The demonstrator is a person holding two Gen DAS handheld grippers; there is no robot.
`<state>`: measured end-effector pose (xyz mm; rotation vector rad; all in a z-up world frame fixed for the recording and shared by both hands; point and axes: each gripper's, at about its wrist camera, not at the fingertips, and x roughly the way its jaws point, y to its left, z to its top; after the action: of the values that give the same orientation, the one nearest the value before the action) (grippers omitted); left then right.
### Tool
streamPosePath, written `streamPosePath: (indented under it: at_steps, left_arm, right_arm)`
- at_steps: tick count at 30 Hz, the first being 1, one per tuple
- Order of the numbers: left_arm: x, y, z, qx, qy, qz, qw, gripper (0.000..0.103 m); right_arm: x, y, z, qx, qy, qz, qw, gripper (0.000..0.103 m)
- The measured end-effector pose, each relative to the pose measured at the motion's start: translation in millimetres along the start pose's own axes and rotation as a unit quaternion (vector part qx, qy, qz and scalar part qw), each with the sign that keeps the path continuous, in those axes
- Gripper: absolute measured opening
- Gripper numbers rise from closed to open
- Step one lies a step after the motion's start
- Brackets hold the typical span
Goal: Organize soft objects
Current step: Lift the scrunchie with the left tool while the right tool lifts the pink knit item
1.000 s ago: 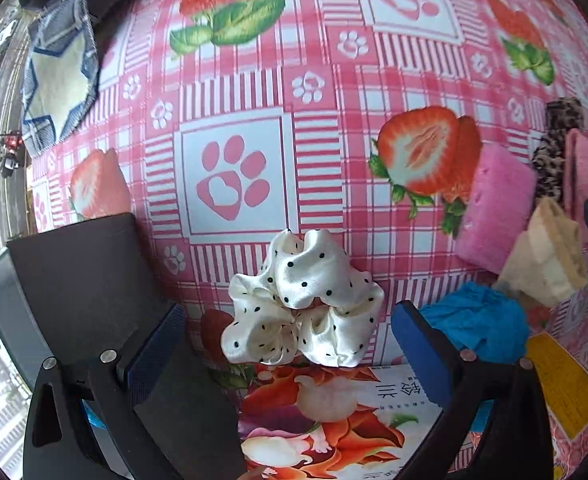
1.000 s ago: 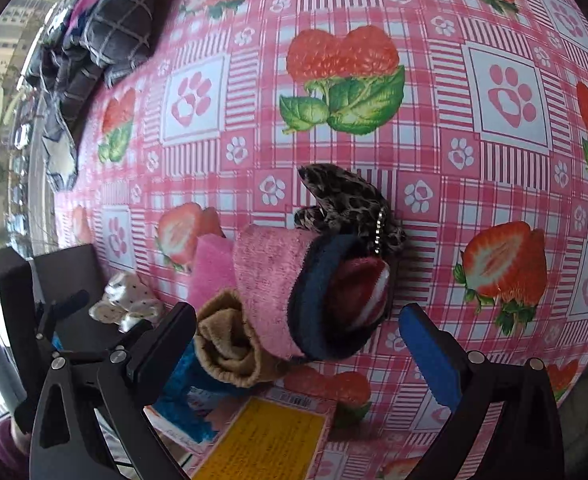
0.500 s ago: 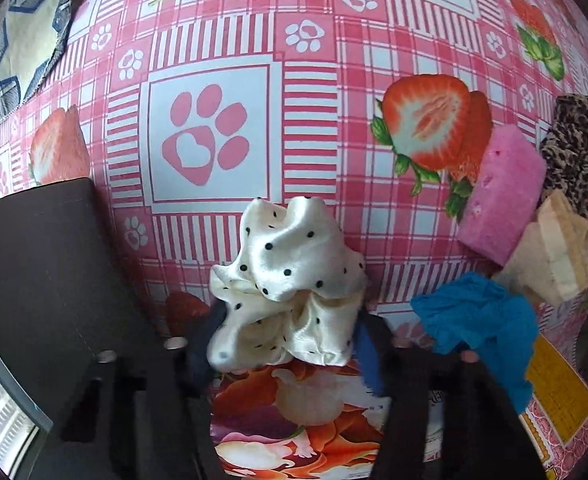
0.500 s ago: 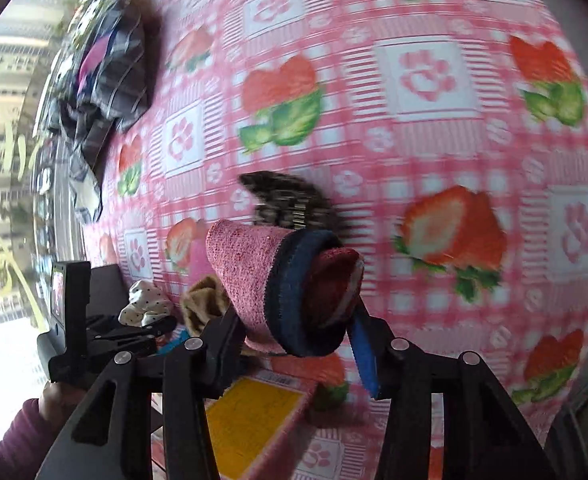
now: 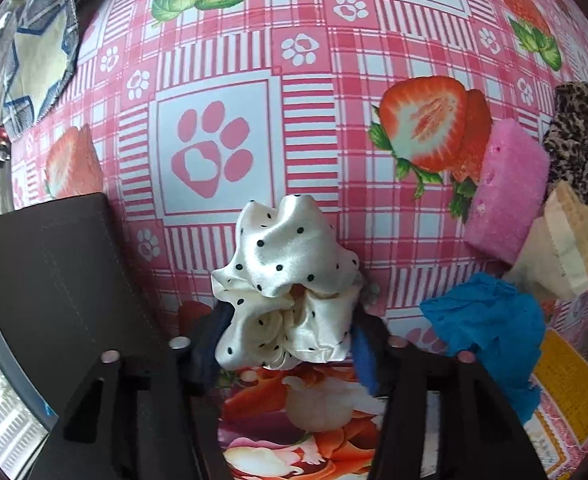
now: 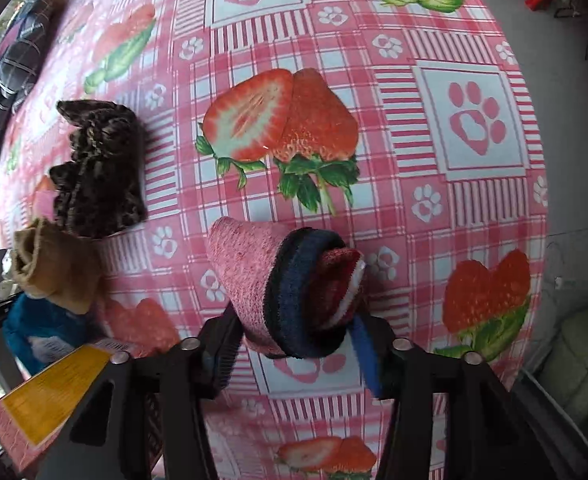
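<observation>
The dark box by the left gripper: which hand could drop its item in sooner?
Probably left: the left gripper, shut on the polka-dot scrunchie, is right beside the dark box.

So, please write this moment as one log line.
left gripper: shut on polka-dot scrunchie | right gripper: shut on rolled sock
</observation>
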<state>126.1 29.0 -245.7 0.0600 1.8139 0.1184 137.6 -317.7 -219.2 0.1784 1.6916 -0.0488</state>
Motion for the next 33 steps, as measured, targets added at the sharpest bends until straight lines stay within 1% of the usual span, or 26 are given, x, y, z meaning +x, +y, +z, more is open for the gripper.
streamPosePath:
  at_steps: [1,3,4,5,6,7,10,11,12,14,15,17,19,20,21,22,23,24,25,26,27,29,33]
  left_arm:
    - [-1.0,0.3,1.1,-0.002,-0.002,-0.003,1.0000,0.069]
    - [1.0,1.9,1.6,-0.013,-0.008,-0.007,0.9999,0.079]
    - [1.8,7.6,1.9,-0.016,-0.010,-0.008,0.9998,0.080]
    - [-1.2,15.5,5.9,-0.016,-0.013,-0.013,0.9997,0.080]
    - [-0.6,15.7,6.2,-0.016,-0.014,-0.015,0.9997,0.080]
    - [-0.3,15.6,6.0,-0.014,-0.017,-0.016,0.9996,0.081]
    - [2.9,18.7,4.8,-0.016,-0.028,-0.020,0.9993,0.088]
    - [5.3,20.6,3.8,-0.019,-0.033,-0.028,0.9989,0.093]
    - [6.6,34.4,9.3,-0.022,-0.031,-0.033,0.9987,0.098]
    - [14.2,45.8,10.0,-0.042,-0.020,-0.043,0.9980,0.100]
    - [16.5,49.0,10.3,-0.050,-0.014,-0.049,0.9975,0.100]
    - [19.6,51.6,9.4,-0.048,-0.014,-0.046,0.9977,0.098]
    - [16.2,46.6,8.9,-0.026,-0.021,-0.039,0.9987,0.090]
    - [10.7,40.9,10.3,-0.013,-0.024,-0.039,0.9989,0.080]
    - [9.0,32.5,10.7,-0.002,-0.026,-0.041,0.9988,0.066]
    - [7.1,26.1,10.4,0.012,-0.026,-0.047,0.9985,0.057]
    - [5.6,20.4,10.2,0.025,-0.025,-0.051,0.9981,0.042]
    - [5.4,16.1,10.1,0.034,-0.025,-0.045,0.9981,0.035]
    - [4.9,11.3,9.7,0.046,-0.029,-0.034,0.9979,0.033]
    - [3.8,8.3,8.8,0.053,-0.034,-0.025,0.9977,0.028]
    - [1.9,6.8,8.0,0.054,-0.039,-0.022,0.9975,0.027]
    - [-7.0,8.2,6.1,0.046,-0.058,-0.028,0.9969,0.027]
    - [-34.3,17.3,7.2,0.021,-0.096,-0.026,0.9948,0.027]
  right_arm:
    - [2.0,0.8,0.6,0.000,-0.001,-0.003,1.000,0.059]
    - [4.1,6.9,2.0,-0.003,-0.008,-0.007,1.000,0.072]
    - [6.0,9.4,2.4,-0.008,-0.008,-0.006,1.000,0.077]
    - [10.0,16.4,3.1,-0.012,-0.008,0.001,1.000,0.089]
    - [13.3,18.0,3.2,-0.012,-0.005,0.005,1.000,0.098]
    - [16.2,17.6,3.3,-0.010,-0.003,0.009,1.000,0.103]
    - [19.5,21.3,3.3,-0.002,-0.004,0.005,1.000,0.103]
    - [19.7,20.3,3.2,0.004,-0.006,0.007,1.000,0.103]
    - [21.2,19.2,0.8,0.014,-0.007,0.008,1.000,0.103]
    - [23.1,21.6,-3.5,0.021,-0.003,-0.001,1.000,0.103]
    - [23.5,19.0,0.8,0.016,0.001,-0.007,1.000,0.103]
    - [26.1,21.2,7.1,0.001,0.011,-0.018,1.000,0.103]
    - [26.2,26.3,7.2,-0.005,0.018,-0.020,1.000,0.103]
    - [24.7,24.6,6.1,-0.001,0.017,-0.017,1.000,0.103]
    - [23.2,23.3,4.3,0.004,0.015,-0.020,1.000,0.096]
    - [20.8,21.7,4.4,0.008,0.014,-0.029,0.999,0.091]
    - [17.8,21.4,4.7,0.009,0.011,-0.033,0.999,0.083]
    - [14.2,20.9,5.1,0.007,0.006,-0.034,0.999,0.069]
    - [10.6,20.8,5.8,0.004,0.000,-0.033,0.999,0.060]
    - [6.5,20.1,6.9,0.000,-0.005,-0.028,1.000,0.051]
    - [1.5,19.9,9.7,0.000,-0.007,-0.021,1.000,0.044]
    - [-5.9,13.6,8.3,0.006,-0.010,-0.009,1.000,0.043]
    - [-27.6,-8.8,-3.7,0.024,-0.026,0.017,0.999,0.043]
